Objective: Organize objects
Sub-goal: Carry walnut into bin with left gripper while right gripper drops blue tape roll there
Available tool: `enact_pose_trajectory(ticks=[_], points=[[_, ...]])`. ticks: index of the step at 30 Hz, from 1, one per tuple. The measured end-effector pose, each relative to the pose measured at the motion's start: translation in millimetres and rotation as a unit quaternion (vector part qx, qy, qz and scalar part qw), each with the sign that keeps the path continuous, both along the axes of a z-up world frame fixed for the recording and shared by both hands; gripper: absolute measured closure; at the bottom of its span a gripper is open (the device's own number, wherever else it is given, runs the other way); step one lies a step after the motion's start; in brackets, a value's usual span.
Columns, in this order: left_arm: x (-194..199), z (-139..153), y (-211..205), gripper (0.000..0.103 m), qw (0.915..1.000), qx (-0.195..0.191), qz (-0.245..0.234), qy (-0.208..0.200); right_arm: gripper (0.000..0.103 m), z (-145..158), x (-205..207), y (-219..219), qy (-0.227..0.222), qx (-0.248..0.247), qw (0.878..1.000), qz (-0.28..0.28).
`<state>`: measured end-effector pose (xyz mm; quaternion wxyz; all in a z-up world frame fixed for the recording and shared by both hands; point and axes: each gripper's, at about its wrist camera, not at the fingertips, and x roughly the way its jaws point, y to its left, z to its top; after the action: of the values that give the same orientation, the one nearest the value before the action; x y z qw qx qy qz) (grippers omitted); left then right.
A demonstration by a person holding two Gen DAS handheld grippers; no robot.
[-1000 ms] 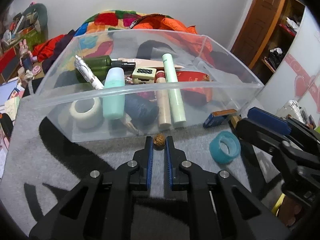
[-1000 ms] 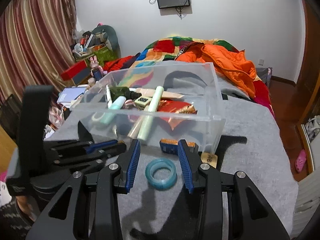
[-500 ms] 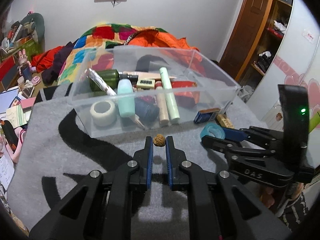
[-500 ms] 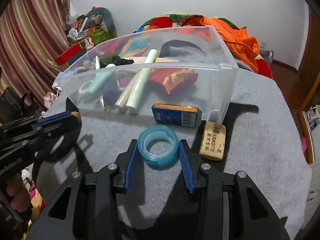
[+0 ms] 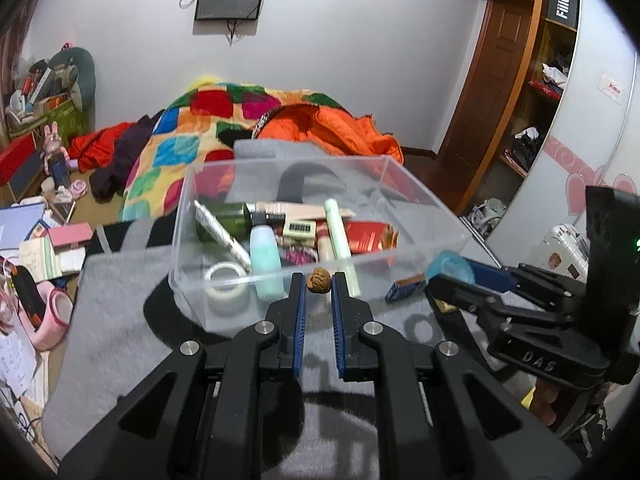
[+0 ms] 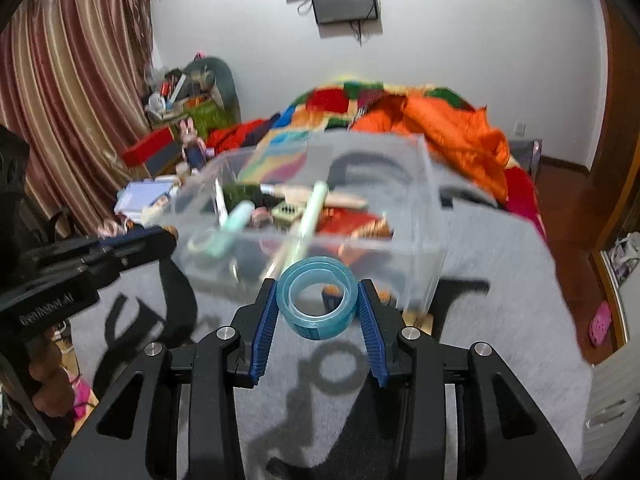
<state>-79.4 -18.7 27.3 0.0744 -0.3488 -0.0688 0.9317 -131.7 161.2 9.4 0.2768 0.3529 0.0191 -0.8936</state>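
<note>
My left gripper (image 5: 319, 281) is shut on a small brown walnut (image 5: 319, 280), held off the grey mat just in front of the clear plastic bin (image 5: 404, 246). My right gripper (image 6: 317, 294) is shut on a teal roll of tape (image 6: 316, 298), lifted above the mat before the same bin (image 6: 424, 256); its shadow lies on the mat below. In the left wrist view the right gripper (image 5: 454, 270) shows at the right with the teal roll (image 5: 450, 265). The bin holds several bottles, tubes and a white tape roll (image 5: 225, 280).
A blue box (image 5: 405, 287) and a tan eraser (image 6: 418, 318) lie on the grey mat (image 5: 120, 320) by the bin's near right corner. Papers and a pink object (image 5: 52, 316) crowd the floor to the left. A bed with a colourful quilt (image 5: 208, 128) is behind.
Both grippers have risen from the mat with their loads. The right one shut on the teal roll and lifted it; the left carried the walnut higher, level with the bin's front wall.
</note>
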Motion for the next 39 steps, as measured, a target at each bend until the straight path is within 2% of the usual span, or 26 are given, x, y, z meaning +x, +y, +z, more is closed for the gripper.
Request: enact_pose_trajectory(ticks=[7,14,27,39], points=[[-9,11,-2,0.092,0.9999,-0.007,0.005,0.011,0.067,19,-15,-8,0.025,-0.004,1.0,-0.007],[-29,11,-4,0.092,0.9999,-0.01,0.01,0.005,0.067,24,-37,-18,0.025,-0.008,1.0,-0.014],[-63,-21,-4,0.092,0.999,-0.021,0.007,-0.038,0.067,-1,-65,-26,-0.015,0.004,1.0,-0.022],[-70,-27,-6,0.091,0.9989,-0.021,0.004,-0.041,0.066,-6,-69,-36,-0.016,0.02,0.999,-0.019]])
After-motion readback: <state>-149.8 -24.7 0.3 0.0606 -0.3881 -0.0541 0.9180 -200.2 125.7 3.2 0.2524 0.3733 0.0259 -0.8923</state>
